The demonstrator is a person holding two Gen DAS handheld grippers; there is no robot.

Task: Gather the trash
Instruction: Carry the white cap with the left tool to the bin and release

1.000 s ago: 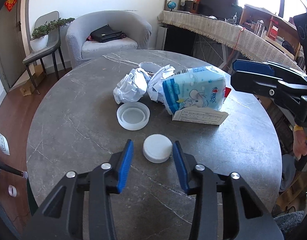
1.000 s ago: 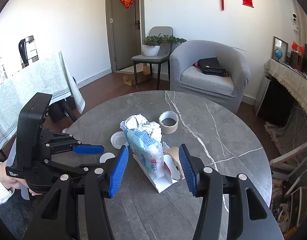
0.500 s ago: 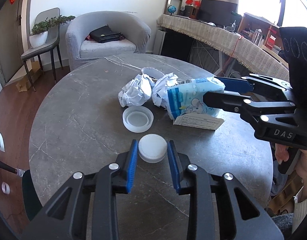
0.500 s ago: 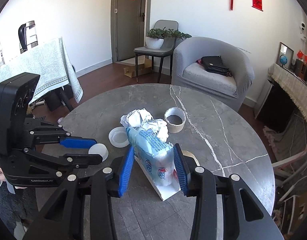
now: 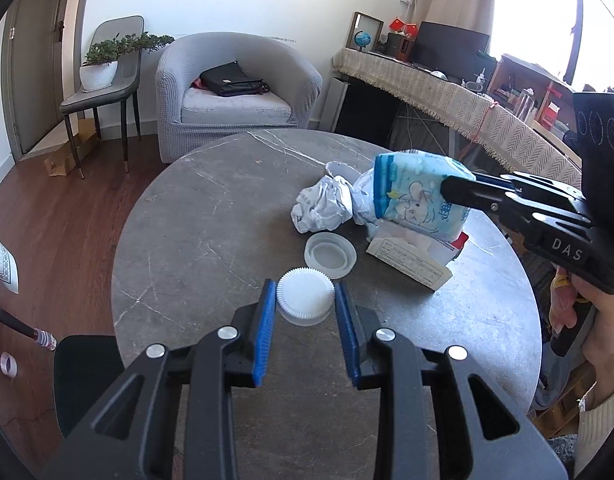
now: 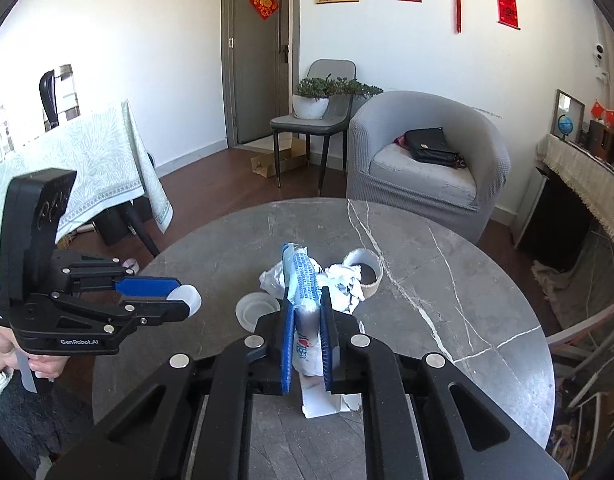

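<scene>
The left gripper point(image 5: 305, 300) is clamped on a white ribbed cap point(image 5: 305, 295) near the front edge of the round table point(image 5: 211, 216); its blue pads touch the cap's sides, but whether the cap is lifted off the stone is hard to tell. The right gripper point(image 6: 306, 312) is squeezed tight on a blue-and-white tissue pack point(image 6: 305, 280), flattening it, and its own fingers hide the pack's lower part. A torn paper box point(image 5: 409, 262) lies under the pack, partly covered. Toward the middle of the table lie crumpled paper point(image 5: 325, 206) and a clear lid point(image 5: 330, 250), the lid just behind the cap. A tape roll point(image 6: 365, 274) beyond the paper is half hidden by it. Only the fingers of the hand point(image 5: 565, 308) holding the right gripper show.
</scene>
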